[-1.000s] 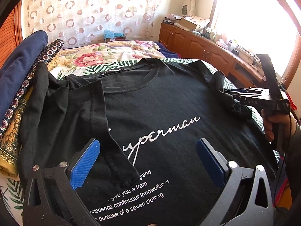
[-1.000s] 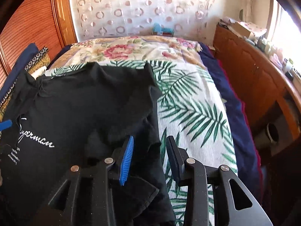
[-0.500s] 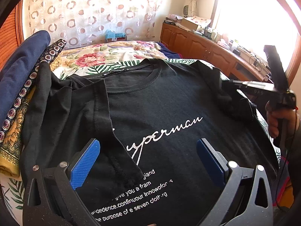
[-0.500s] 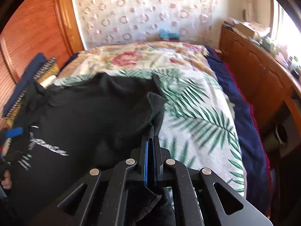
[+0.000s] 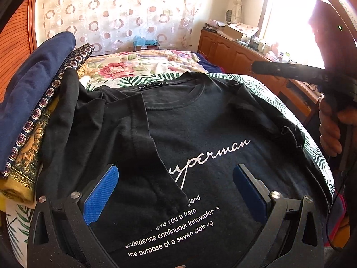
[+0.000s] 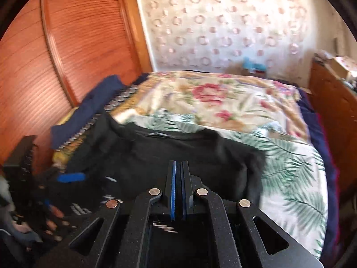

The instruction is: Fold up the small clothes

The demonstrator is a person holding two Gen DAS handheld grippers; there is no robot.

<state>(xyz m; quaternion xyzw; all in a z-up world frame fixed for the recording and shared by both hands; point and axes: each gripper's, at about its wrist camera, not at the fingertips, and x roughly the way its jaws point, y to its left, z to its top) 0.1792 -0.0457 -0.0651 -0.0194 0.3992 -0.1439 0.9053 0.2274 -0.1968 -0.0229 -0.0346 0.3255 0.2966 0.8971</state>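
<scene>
Lifted clear since a second ago, the right gripper (image 6: 178,167) has its jaws shut on nothing, the sleeve having slipped free. Left gripper (image 5: 175,192) hovers wide over the T-shirt (image 5: 200,134) on the bed (image 6: 290,156); another weak pinch risks wrinkling it.

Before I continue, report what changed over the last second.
The right gripper closed on the right sleeve of the T-shirt, then rose; it is now shut, no cloth visible in it, the sleeve lying on the shirt. The left gripper stayed open over the print; the folded-in left sleeve stayed too.
</scene>
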